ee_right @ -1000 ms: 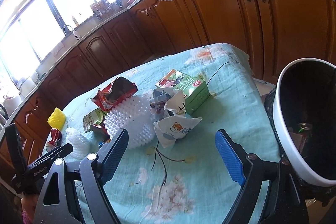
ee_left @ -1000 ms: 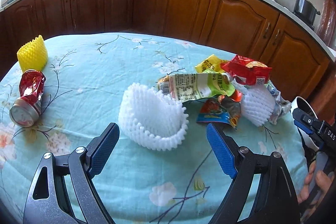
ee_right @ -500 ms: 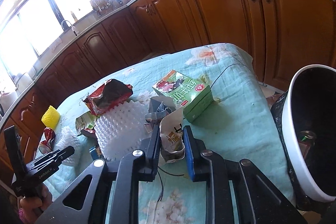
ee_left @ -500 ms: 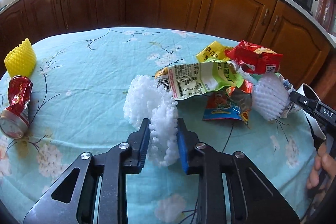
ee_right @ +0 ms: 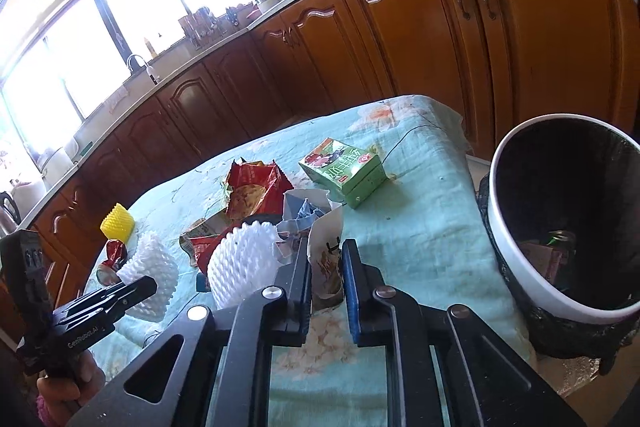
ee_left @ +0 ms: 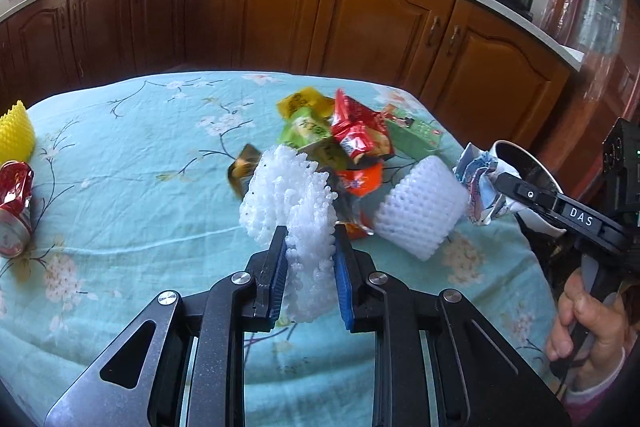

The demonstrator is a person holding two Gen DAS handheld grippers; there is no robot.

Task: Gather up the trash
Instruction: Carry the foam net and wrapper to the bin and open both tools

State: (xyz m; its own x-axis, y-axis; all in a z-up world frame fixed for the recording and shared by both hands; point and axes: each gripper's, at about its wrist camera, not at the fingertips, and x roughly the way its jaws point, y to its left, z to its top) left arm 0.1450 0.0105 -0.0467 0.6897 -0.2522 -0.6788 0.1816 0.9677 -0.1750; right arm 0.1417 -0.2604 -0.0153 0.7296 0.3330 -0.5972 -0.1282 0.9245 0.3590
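1. Left hand-held gripper: angled downward, clamped on the white foam net, raised over the tabletop.
2. Right hand-held gripper: angled downward, jaws just closed, clamped on a crumpled paper wrapper.
3. Wrapper pile: 12 o'clock of the left gripper.
4. Trash bin: past the tabletop edge, 3 o'clock of the right gripper.

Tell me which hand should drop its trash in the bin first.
Right. The right gripper is shut on a torn paper wrapper with the bin just beside it. The left gripper pinches a white foam net farther from the bin.
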